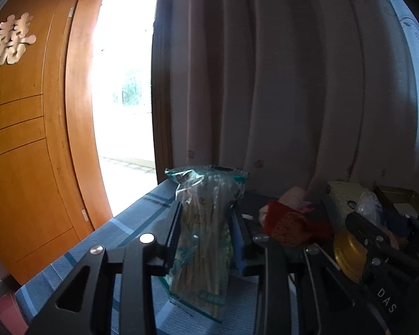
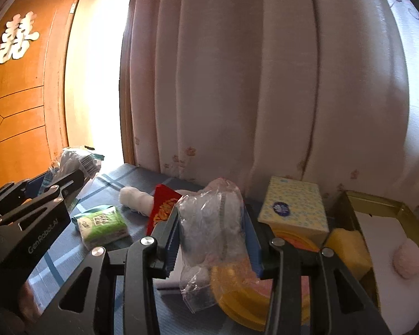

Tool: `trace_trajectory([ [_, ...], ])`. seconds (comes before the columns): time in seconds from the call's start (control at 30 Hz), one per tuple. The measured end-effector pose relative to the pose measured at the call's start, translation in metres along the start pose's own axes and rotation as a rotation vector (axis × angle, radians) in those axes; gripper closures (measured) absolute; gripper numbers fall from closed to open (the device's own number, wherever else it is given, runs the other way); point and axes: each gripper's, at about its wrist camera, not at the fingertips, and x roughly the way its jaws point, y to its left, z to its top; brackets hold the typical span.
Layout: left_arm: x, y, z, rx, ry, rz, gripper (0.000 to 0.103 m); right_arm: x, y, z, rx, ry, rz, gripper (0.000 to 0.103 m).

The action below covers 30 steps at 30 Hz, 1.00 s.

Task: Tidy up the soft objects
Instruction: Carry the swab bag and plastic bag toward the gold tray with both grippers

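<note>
My left gripper (image 1: 206, 223) is shut on a clear bag of cotton swabs (image 1: 206, 195) with teal print, held upright above the blue plaid cloth (image 1: 131, 223). In the right wrist view the same gripper (image 2: 58, 177) shows at the far left with that bag (image 2: 78, 159) sticking out of it. My right gripper (image 2: 211, 237) is shut on a crinkled clear bag of white soft pieces (image 2: 209, 217), its blue pads pressing both sides. That bag hangs over a yellow round lid (image 2: 237, 301).
A green tissue pack (image 2: 103, 224), a white rolled cloth (image 2: 134, 198) and a red envelope (image 2: 163, 205) lie on the cloth. At the right are a patterned tissue box (image 2: 293, 209), a yellow sponge (image 2: 346, 248) and a gold box (image 2: 377, 201) holding a pink puff (image 2: 407, 259). A curtain (image 2: 237, 83) hangs behind.
</note>
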Motion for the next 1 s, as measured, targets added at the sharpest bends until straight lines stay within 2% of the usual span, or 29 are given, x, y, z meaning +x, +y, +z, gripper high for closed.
trace_trajectory([
  [0.43,-0.007,-0.022,-0.003,0.021,0.006,-0.036,0.071,-0.023,-0.023,-0.01,-0.003,-0.028,-0.033,0.059],
  [1.0,-0.022,-0.078,-0.011,0.082,-0.004,-0.134,0.071,-0.041,-0.071,-0.019,0.052,-0.044,-0.101,0.059],
])
